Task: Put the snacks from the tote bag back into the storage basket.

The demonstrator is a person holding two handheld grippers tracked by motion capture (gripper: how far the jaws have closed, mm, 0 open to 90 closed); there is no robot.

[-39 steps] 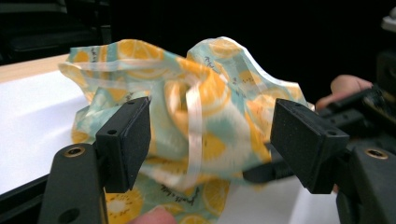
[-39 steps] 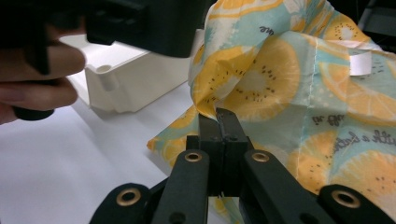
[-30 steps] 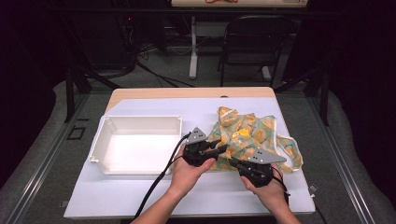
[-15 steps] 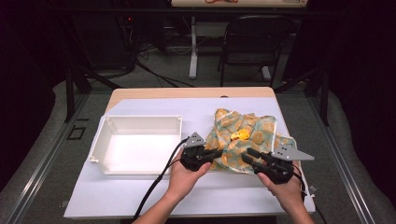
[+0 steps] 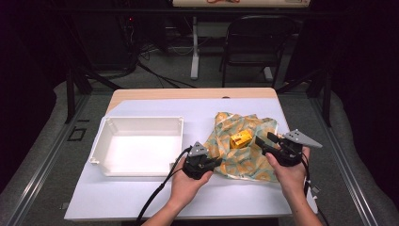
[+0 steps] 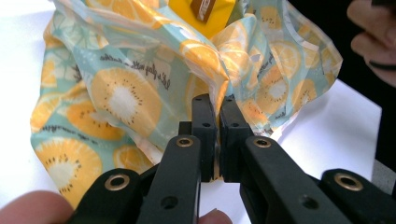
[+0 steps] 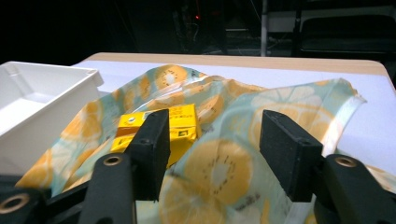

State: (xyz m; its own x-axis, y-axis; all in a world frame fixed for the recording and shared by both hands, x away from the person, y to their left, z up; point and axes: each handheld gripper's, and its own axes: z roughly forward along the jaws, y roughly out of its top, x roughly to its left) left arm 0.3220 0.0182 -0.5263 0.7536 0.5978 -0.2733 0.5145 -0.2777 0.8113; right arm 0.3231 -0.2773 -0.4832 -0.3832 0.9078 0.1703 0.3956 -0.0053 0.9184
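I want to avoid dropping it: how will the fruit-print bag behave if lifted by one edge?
Probably floppy: the fruit-print bag lies crumpled, and its edge folds where the left claw pinches it. The small yellow box resting on it may slide off.

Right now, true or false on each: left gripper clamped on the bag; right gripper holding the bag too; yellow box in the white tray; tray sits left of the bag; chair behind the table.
1. The left gripper is shut on the citrus-print bag. True.
2. The right gripper also grips the bag. False: its jaws have just been opening and stand apart, pressing on nothing.
3. The yellow box lies in the white tray. False: it lies on the bag, and the tray holds nothing.
4. In the high view the tray sits left of the bag. True.
5. A dark chair stands beyond the table. True.
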